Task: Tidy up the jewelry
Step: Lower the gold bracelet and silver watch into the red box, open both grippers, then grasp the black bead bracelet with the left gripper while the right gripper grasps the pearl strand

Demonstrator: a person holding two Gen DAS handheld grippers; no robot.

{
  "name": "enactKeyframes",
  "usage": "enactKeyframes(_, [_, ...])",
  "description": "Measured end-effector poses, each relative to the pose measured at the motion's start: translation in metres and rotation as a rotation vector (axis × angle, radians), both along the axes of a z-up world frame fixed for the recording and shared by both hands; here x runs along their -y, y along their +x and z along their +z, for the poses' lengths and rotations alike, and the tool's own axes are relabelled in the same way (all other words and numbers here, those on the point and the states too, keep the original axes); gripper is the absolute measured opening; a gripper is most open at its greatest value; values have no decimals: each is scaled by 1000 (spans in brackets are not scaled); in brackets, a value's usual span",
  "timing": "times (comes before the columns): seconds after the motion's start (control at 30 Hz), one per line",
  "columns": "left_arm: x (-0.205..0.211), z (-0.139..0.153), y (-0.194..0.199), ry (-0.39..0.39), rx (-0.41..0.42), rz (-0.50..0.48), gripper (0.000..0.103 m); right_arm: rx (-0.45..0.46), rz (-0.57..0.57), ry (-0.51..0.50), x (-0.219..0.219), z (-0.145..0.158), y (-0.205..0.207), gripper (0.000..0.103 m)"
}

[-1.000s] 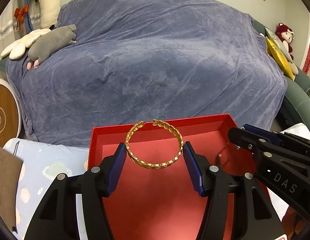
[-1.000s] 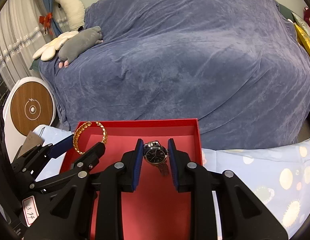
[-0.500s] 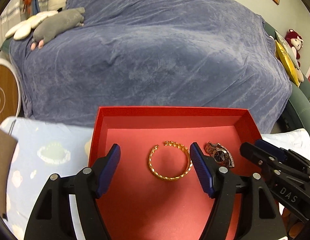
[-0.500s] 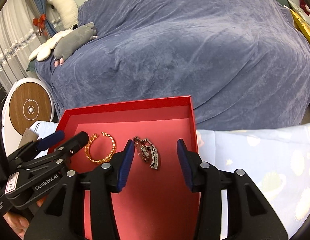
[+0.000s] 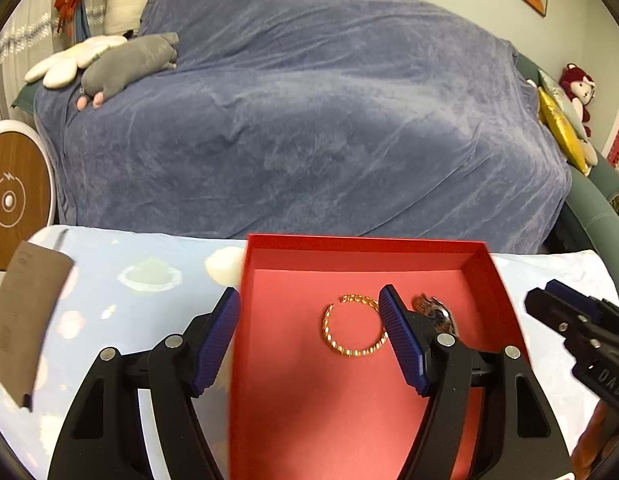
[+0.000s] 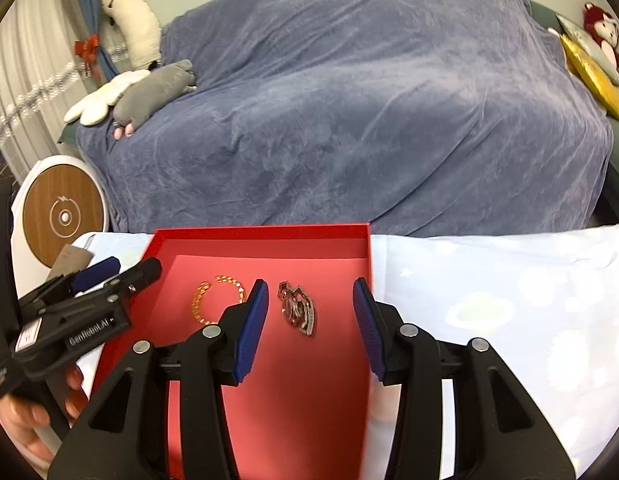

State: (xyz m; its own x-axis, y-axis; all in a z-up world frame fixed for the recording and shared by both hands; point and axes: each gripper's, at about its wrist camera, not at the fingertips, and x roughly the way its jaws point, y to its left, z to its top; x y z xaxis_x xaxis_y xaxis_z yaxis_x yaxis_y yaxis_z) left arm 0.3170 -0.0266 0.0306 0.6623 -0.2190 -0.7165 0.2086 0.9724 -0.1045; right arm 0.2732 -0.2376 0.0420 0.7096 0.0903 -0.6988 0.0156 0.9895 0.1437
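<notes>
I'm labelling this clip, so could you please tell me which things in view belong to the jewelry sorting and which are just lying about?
Part of the job:
- gold bracelet
- watch
- red box

Just lying about:
- blue blanket
- grey plush toy
- red plush toy
- brown card

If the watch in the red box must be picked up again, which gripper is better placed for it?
The right gripper. Its open fingers already frame the watch. For the left gripper, the watch lies outside its right finger, partly hidden, and the gold bracelet is in between.
</notes>
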Motion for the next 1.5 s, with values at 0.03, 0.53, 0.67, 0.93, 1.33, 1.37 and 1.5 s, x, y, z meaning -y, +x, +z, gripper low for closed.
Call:
enactKeyframes(0.03, [-7, 6, -10, 1, 7, 1, 70, 2, 8, -13, 0, 6, -10, 43])
enactKeyframes(0.53, [-83, -10, -147, 63, -106, 97, 75, -141, 70, -22, -31, -22, -161, 45])
enactKeyframes(0.67, [-85, -27, -169, 39, -134, 108, 75, -176, 65, -9, -35, -43, -172, 45])
enactKeyframes(0.93, [-70, -63, -170, 63, -172, 85, 75, -205, 82, 32, -40, -60, -159, 45])
enactKeyframes(1.33, [-61, -80, -163, 56, -190, 30, 57, -244, 130, 36, -60, -72, -157, 45])
enactKeyframes(1.37, [-61, -79, -164, 61, -185, 26, 48, -245, 128, 35, -60, -72, -157, 45])
enactKeyframes(1.5, [-58, -79, -165, 68, -181, -1, 8, -260, 109, 39, -57, -74, -156, 45])
